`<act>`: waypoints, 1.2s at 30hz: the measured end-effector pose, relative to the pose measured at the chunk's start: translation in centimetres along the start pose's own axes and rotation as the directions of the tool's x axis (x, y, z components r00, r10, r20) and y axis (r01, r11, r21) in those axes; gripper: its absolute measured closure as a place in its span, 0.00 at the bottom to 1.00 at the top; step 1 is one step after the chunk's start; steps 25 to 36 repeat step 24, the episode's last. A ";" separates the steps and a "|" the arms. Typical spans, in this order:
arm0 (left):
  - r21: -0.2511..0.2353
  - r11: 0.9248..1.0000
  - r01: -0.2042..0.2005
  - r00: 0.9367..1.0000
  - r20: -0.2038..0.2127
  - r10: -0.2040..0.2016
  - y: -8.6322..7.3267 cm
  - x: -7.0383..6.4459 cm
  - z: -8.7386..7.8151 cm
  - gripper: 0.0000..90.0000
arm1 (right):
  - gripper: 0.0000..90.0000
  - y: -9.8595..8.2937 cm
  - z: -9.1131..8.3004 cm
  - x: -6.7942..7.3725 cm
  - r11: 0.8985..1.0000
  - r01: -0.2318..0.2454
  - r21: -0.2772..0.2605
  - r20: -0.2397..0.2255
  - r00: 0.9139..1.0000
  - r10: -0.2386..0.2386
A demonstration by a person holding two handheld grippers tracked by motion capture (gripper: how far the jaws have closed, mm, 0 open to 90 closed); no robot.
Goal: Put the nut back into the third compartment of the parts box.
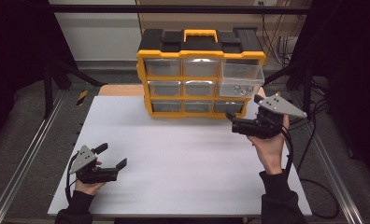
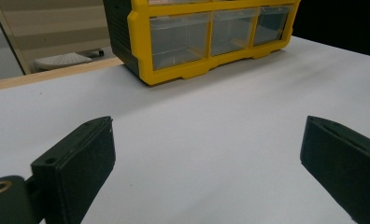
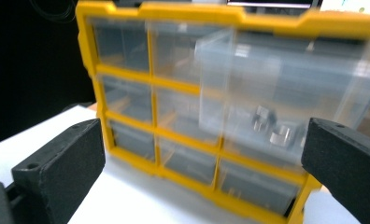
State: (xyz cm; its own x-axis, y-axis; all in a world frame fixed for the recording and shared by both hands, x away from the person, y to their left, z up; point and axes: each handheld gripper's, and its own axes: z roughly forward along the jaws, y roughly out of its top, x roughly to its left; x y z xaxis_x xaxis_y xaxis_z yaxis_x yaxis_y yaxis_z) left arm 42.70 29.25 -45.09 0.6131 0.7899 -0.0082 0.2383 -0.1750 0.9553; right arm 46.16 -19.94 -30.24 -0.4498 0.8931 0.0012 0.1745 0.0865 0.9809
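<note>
White board (image 1: 174, 158) covers the table, and nearest the person the left gripper (image 1: 112, 156) rests low over its near left part, held in a hand (image 1: 87, 185) that comes in from the bottom edge. Its jaws are spread wide with nothing between them; in the left gripper view they frame bare white surface, with the yellow cabinet (image 2: 206, 32) well beyond.

Farther in, on the right, the right gripper (image 1: 243, 111) is raised off the board in the other hand (image 1: 269, 149), pointing towards the lower right of the cabinet. Its jaws also stand apart and hold nothing.

At the far middle of the board stands the yellow-framed drawer cabinet (image 1: 143, 79), upright, with a black top and a yellow handle (image 1: 200, 34). It has three rows of three clear drawers. The top-right drawer (image 1: 241, 79) is pulled out well past the frame and hangs just above the right gripper. In the right gripper view, small metal pieces (image 3: 272, 128) lie on the bottom of that drawer (image 3: 286, 88), which sits between the two jaws but farther off.
</note>
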 end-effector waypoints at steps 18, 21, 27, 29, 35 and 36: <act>-0.002 1.000 -0.005 1.000 -0.001 0.005 -0.1 -0.1 0.1 0.03 | 0.00 -11.6 -1.3 -0.3 0.995 -0.039 0.091 -0.098 0.994 0.048; -0.004 1.000 -0.007 1.000 0.000 0.007 -0.1 -0.2 0.1 0.04 | 0.01 -12.7 -1.5 -0.5 0.993 -0.049 0.106 -0.095 0.994 0.059; -0.006 1.000 -0.009 1.000 0.000 0.009 -0.1 -0.2 0.1 0.04 | 0.01 -13.2 -1.6 -0.7 0.993 -0.051 0.110 -0.089 0.994 0.061; -0.006 1.000 -0.009 1.000 0.000 0.009 -0.1 -0.2 0.1 0.04 | 0.01 -13.2 -1.6 -0.7 0.993 -0.051 0.110 -0.089 0.994 0.061; -0.006 1.000 -0.009 1.000 0.000 0.009 -0.1 -0.2 0.1 0.04 | 0.01 -13.2 -1.6 -0.7 0.993 -0.051 0.110 -0.089 0.994 0.061; -0.006 1.000 -0.009 1.000 0.000 0.009 -0.1 -0.2 0.1 0.04 | 0.01 -13.2 -1.6 -0.7 0.993 -0.051 0.110 -0.089 0.994 0.061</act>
